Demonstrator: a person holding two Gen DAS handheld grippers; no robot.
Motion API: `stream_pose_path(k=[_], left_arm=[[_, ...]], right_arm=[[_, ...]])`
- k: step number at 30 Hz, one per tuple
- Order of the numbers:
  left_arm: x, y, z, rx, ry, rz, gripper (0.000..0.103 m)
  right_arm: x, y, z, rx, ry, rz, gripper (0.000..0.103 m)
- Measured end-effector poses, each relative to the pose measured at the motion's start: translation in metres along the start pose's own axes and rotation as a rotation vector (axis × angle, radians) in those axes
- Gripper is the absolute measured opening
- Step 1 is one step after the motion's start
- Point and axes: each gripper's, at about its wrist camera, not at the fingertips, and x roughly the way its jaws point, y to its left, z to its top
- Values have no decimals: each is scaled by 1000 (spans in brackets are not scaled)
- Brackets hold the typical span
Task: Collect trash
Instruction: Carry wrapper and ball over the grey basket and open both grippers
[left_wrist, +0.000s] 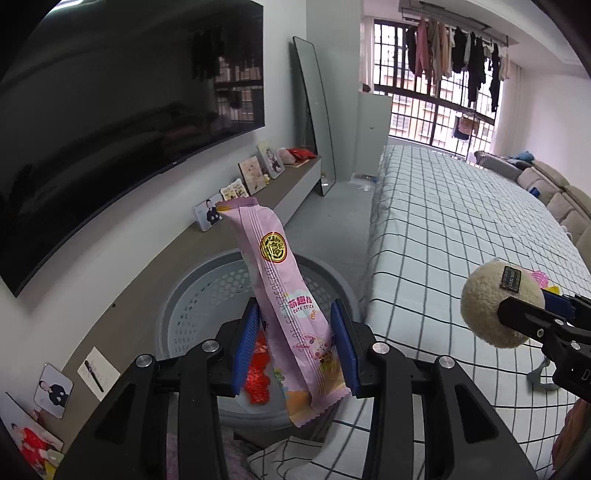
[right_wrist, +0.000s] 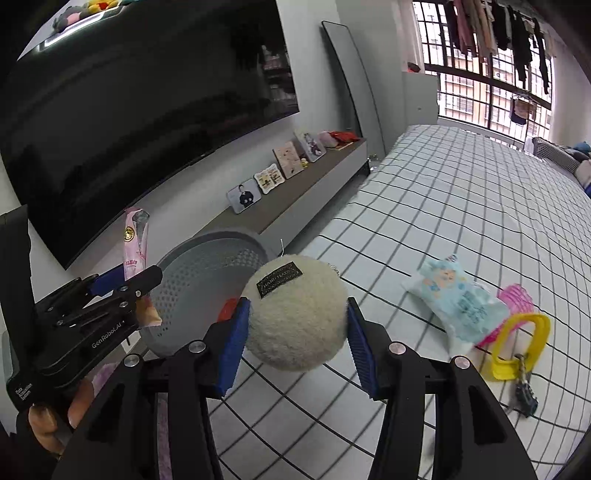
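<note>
Trash basket (left_wrist: 192, 295), grey with holes, has a red wrapper (left_wrist: 258, 373) inside. Left claw (left_wrist: 295, 347) grips a tall pink wrapper (left_wrist: 284, 295). Right claw (right_wrist: 295, 332) grips a fuzzy cream ball (right_wrist: 295, 314).

left gripper (left_wrist: 293, 343) — jaws clamped | right gripper (right_wrist: 295, 334) — jaws clamped, angled downward

A wide bed under a white sheet with a black grid (left_wrist: 461, 229) fills the room's right side. Left of it runs a low grey-brown shelf (left_wrist: 280, 192) beneath a large dark wall-mounted television (left_wrist: 122, 110) — beyond the bed's far end, a barred window (left_wrist: 432, 92) admits daylight.
</note>
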Motion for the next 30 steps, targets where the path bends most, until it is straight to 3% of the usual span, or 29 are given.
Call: stream_pose_path(k=[14,22,30], left_arm=[[55,65,-9,-63,82,82,39],[89,81,-13,-85,120,92,40],[107,84,-24,-97,165,68,41]], right_arm=[[96,58,42,-79,97,110,50],[134,75,35,-75,158,108,50],[142,77,22,-77,170,97,50]])
